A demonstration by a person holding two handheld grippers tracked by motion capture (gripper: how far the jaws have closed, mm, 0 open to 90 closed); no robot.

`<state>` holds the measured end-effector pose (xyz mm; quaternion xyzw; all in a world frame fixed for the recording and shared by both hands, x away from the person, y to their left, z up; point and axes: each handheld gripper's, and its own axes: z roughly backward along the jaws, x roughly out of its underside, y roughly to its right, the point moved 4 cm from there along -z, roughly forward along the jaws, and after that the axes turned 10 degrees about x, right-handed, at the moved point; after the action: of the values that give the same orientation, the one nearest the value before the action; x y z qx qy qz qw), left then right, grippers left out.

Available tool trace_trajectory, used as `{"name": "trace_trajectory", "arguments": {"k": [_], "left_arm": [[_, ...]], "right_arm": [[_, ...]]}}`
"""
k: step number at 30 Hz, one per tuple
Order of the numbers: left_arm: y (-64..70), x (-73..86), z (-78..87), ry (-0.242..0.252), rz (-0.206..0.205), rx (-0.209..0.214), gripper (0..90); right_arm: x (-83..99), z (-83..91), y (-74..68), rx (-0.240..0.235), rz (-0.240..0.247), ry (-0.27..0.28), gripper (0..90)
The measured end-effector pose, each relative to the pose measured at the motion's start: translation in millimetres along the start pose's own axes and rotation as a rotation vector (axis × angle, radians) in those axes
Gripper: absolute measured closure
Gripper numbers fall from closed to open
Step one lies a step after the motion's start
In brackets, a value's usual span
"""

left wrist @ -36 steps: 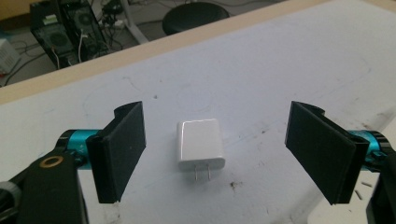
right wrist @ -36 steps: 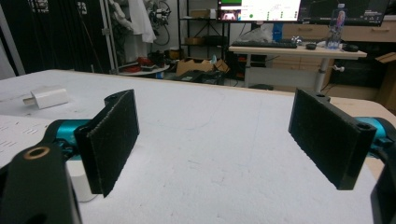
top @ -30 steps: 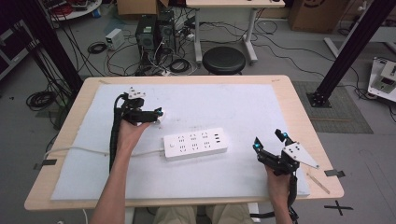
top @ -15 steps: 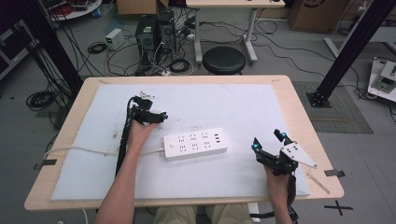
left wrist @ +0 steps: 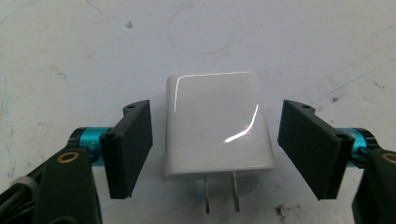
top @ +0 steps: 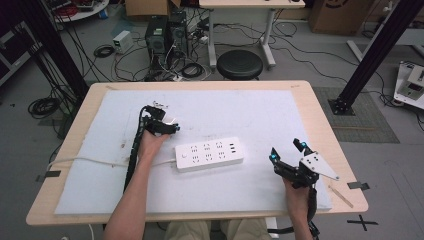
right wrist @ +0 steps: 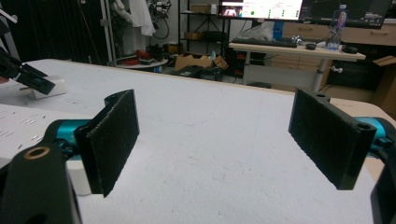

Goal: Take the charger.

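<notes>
Moved: left tongs [top: 170, 126] now lower, nearer power strip [top: 210, 154] | worktop [top: 260, 112]: strip centre | right tongs [top: 286, 151] open, idle | white charger [left wrist: 217, 123] flat between open left tongs, ungripped | risk: glossy sides slip, prongs [left wrist: 220, 191] snag pad.
</notes>
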<state>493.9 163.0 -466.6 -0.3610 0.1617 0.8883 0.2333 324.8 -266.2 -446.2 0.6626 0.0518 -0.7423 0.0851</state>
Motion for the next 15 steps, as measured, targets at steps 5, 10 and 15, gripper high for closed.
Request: {"name": "trace_trajectory", "arguments": {"k": [5, 10, 15], "left_arm": [[1.1, 1.0, -2.9, -0.009, -0.006, 0.001, 32.2], [1.7, 2.0, -4.9, -0.016, -0.008, 0.004, 35.2], [0.9, 2.0, -4.5, -0.016, -0.014, -0.003, 37.6]], "right_arm": [[-0.2, -0.6, -0.1, 0.0, 0.008, 0.005, 16.6], [0.0, -0.6, 0.0, 0.002, 0.006, 0.002, 16.6], [-0.2, -0.7, 0.0, 0.001, 0.009, 0.004, 16.6]]}}
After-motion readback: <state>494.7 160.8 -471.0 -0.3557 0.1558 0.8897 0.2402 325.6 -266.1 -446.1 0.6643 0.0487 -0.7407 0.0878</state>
